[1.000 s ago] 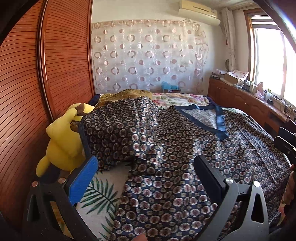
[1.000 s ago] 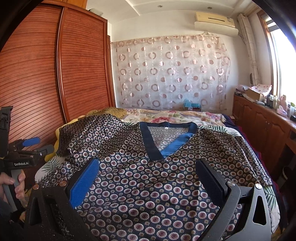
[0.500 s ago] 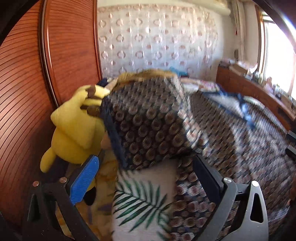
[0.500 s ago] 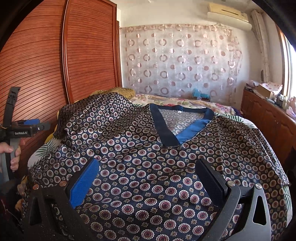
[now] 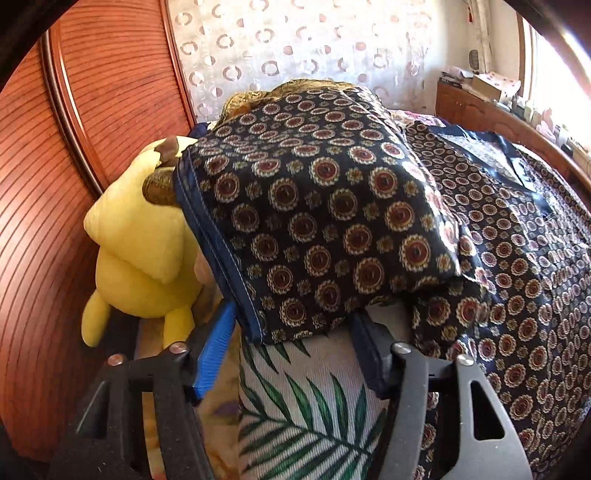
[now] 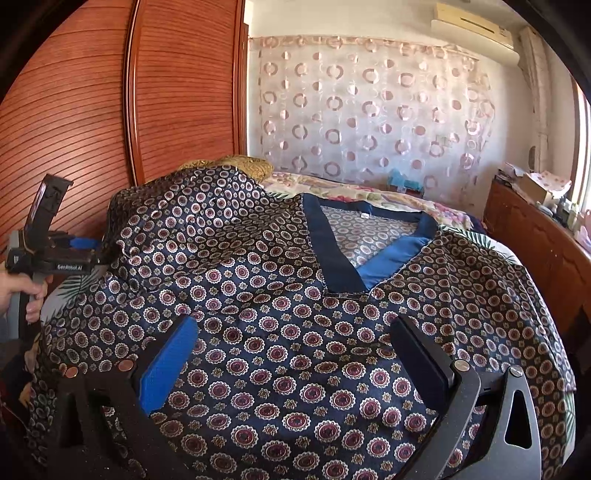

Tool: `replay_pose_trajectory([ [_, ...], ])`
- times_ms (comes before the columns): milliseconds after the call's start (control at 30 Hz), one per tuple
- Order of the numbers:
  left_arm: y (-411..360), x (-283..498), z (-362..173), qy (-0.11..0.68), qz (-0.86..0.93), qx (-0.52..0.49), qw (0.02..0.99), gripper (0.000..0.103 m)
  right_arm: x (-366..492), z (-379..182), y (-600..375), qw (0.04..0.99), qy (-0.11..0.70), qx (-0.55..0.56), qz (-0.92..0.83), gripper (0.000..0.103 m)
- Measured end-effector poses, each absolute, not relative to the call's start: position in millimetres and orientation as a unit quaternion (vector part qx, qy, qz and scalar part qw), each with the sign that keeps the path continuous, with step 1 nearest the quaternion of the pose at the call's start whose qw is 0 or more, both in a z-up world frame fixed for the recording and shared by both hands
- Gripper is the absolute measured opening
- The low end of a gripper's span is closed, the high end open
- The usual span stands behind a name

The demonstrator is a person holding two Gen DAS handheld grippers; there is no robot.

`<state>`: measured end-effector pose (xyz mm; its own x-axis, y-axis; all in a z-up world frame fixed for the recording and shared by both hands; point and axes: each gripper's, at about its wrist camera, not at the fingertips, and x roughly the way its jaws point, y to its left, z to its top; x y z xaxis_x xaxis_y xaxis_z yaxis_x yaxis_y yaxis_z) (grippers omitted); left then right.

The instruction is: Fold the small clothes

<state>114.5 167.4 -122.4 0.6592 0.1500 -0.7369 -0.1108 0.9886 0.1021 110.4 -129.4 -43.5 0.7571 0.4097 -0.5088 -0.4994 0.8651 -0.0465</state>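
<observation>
Left gripper (image 5: 291, 332) fingers just closing in around shirt (image 6: 295, 332) sleeve (image 5: 314, 221) hem at bed's left edge, not yet pinching; right gripper (image 6: 291, 354) hovering open over shirt.

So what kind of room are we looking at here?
Most likely a bedroom in a home. A patterned shirt is spread on a bed with a leaf-print cover, a yellow plush toy sits beside a wooden wardrobe, and an air conditioner hangs above the curtain.
</observation>
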Motion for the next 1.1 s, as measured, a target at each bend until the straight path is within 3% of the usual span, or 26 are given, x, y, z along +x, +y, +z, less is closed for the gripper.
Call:
replay_pose_trajectory([
  [33,168,114,-122,0.407,0.073,0.024,0.91,0.046,112,-44,-129,0.933,0.25,-0.092,0.243,0.103],
  [100,172,113,-121,0.404,0.08,0.023,0.911,0.022,114,-45,-128,0.932,0.252,-0.097,0.242,0.103],
  [200,182,111,-117,0.394,0.08,0.016,0.915,0.009,119,-47,-130,0.929,0.26,-0.093,0.245,0.103],
  [300,179,107,-107,0.378,0.076,0.028,0.922,0.005,120,-48,-132,0.929,0.263,-0.088,0.244,0.103],
  [700,116,117,-21,0.295,0.001,0.073,0.953,0.004,117,-48,-134,0.932,0.259,-0.087,0.238,0.103],
  [967,56,140,-15,0.307,-0.071,0.099,0.944,0.004,122,-47,-141,0.93,0.272,-0.069,0.238,0.103],
  [1033,51,136,-16,0.31,-0.082,0.095,0.942,0.007,121,-47,-141,0.93,0.271,-0.067,0.238,0.103],
  [1100,50,128,-16,0.309,-0.09,0.091,0.942,0.019,119,-46,-141,0.931,0.27,-0.067,0.238,0.103],
])
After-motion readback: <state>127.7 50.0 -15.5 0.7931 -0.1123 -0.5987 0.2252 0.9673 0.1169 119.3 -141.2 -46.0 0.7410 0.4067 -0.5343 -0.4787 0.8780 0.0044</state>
